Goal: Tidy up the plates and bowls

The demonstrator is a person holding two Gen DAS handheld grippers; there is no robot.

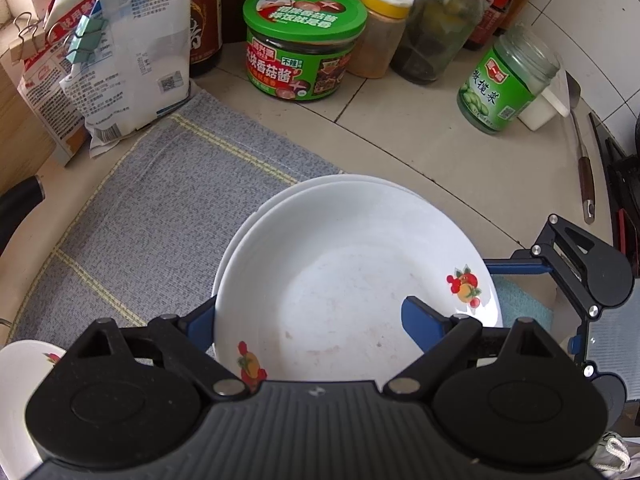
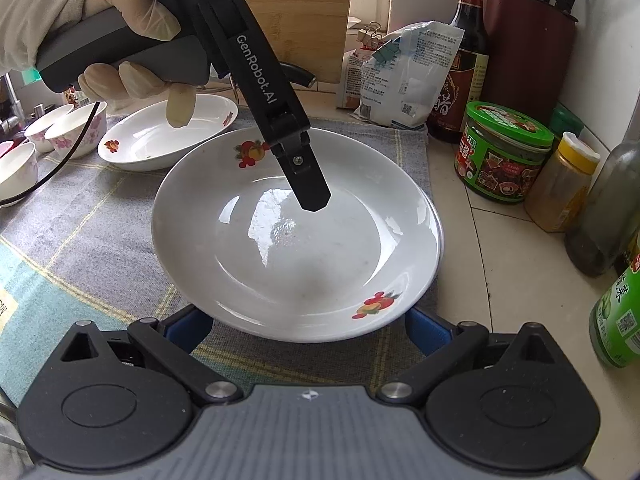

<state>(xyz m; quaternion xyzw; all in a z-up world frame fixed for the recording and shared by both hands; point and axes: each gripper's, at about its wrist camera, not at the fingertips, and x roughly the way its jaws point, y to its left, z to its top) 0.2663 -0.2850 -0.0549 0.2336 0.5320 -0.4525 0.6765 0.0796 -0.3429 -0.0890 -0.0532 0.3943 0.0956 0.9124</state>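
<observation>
Nearest to us in the right wrist view, the right gripper point(image 2: 308, 322) stands with its jaws wide, one blue finger at either side of the near rim of the plate stack point(image 2: 298, 236); we cannot tell whether they touch it. The stack sits on the grey cloth point(image 2: 100, 216) on the desk point(image 2: 496, 280).

From the left wrist view, the left gripper point(image 1: 316, 320) has one blue finger inside the top plate at 3 o'clock and the other outside the rim at 9 o'clock. Its jaws look fairly wide, and we cannot tell whether they pinch the rim. A second rim shows under the top plate at 12 o'clock, so at least two plates are stacked.

Farther off, at 10 o'clock in the right wrist view, a lone plate point(image 2: 160, 140) lies on the cloth, apart from the stack. Beyond it, at 9 o'clock, small flowered bowls point(image 2: 60, 128) stand close together, not nested as far as we see.

We judge the task about midway: the stack is begun, while the lone plate and the bowls are left to gather.
</observation>
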